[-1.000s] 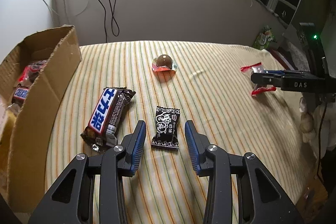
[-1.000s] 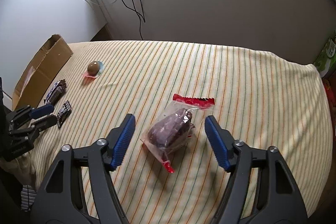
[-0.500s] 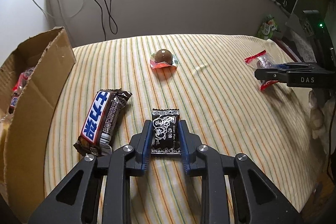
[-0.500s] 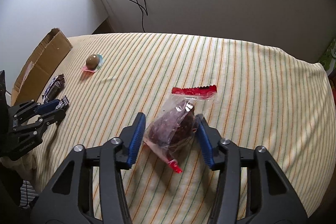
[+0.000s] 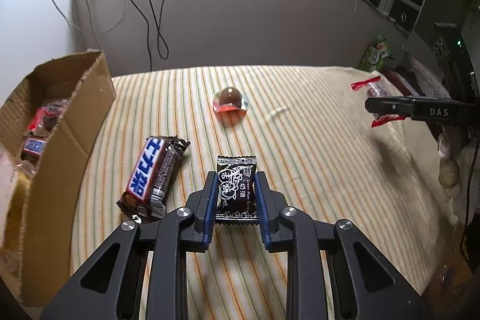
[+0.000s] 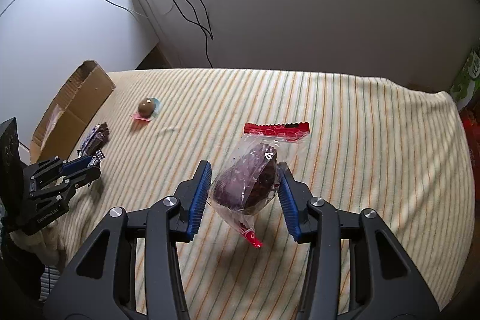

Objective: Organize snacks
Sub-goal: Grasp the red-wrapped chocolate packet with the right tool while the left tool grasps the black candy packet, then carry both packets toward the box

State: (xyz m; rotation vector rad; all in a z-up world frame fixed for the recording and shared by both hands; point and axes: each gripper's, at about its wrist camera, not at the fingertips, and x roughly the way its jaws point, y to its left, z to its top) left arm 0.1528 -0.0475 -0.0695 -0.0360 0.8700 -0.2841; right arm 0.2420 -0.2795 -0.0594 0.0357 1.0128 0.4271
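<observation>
Through the left wrist camera, the left gripper (image 5: pixel 235 194) had just closed its jaws on a black candy packet (image 5: pixel 237 191), the blue pads pressing its two long edges as it lay flat on the striped cloth (image 5: pixel 315 170). Just left of it lay a Snickers bar (image 5: pixel 153 173), and further left stood an open cardboard box (image 5: pixel 60 122) with more snacks inside. A round chocolate (image 5: pixel 230 101) in clear wrap sat farther back, well apart. At the right edge the right gripper (image 5: pixel 390 107) reached in over a red-trimmed bag (image 5: pixel 375 98).

Through the right wrist camera, the right gripper (image 6: pixel 244 185) had just been closing, and its jaws squeezed a clear bag (image 6: pixel 249 182) holding a dark snack, the bag's red-sealed top standing up and tilted. The bag's lower tip hung above its shadow on the cloth (image 6: pixel 375 155). At the far left the left gripper (image 6: pixel 87 167) held the candy (image 6: pixel 97 158) near the bar (image 6: pixel 96 138) and the box (image 6: pixel 75 107).
</observation>
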